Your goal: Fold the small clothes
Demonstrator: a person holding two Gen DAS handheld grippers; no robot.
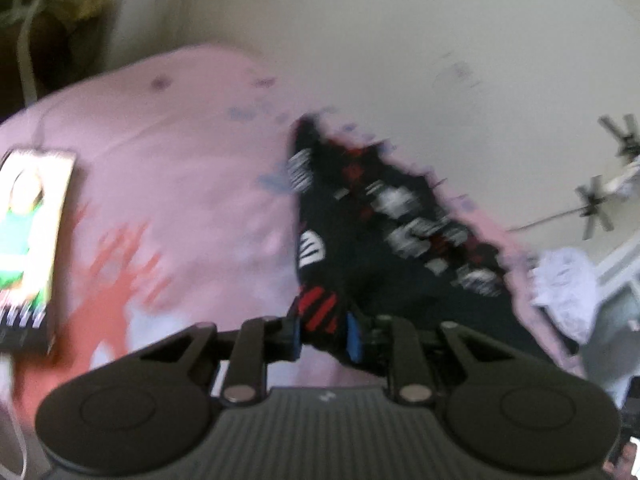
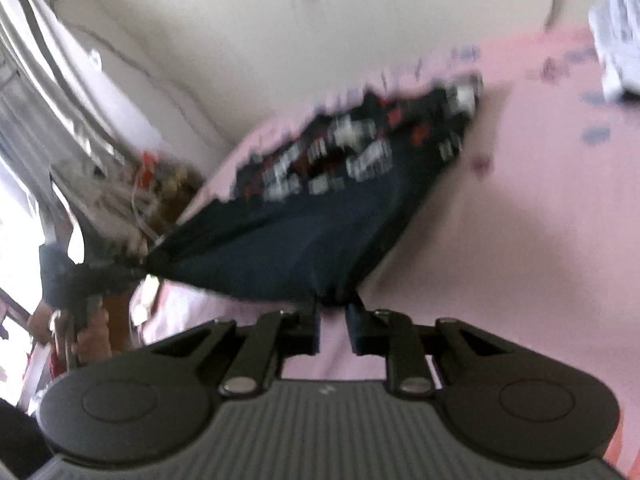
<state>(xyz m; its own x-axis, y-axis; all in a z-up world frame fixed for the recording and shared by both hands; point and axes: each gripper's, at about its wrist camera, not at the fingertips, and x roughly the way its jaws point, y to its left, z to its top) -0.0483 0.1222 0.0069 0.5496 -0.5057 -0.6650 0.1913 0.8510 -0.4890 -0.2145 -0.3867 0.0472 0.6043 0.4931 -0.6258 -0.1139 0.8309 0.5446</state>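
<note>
You held the dark patterned garment (image 2: 304, 216) stretched between both tools above the pink bedspread (image 1: 168, 168): left gripper (image 1: 324, 330) pinching one corner, right gripper (image 2: 334, 322) nipping the other (frames blurred), its printed far edge trailing ahead toward the bedspread's edge.

Blurred view: left tongs (image 1: 326, 334) at lower centre pinch a black garment (image 1: 384, 236) with red and white print, lifted over a pink sheet (image 1: 168, 168). A phone (image 1: 30, 248) lies at left.
</note>
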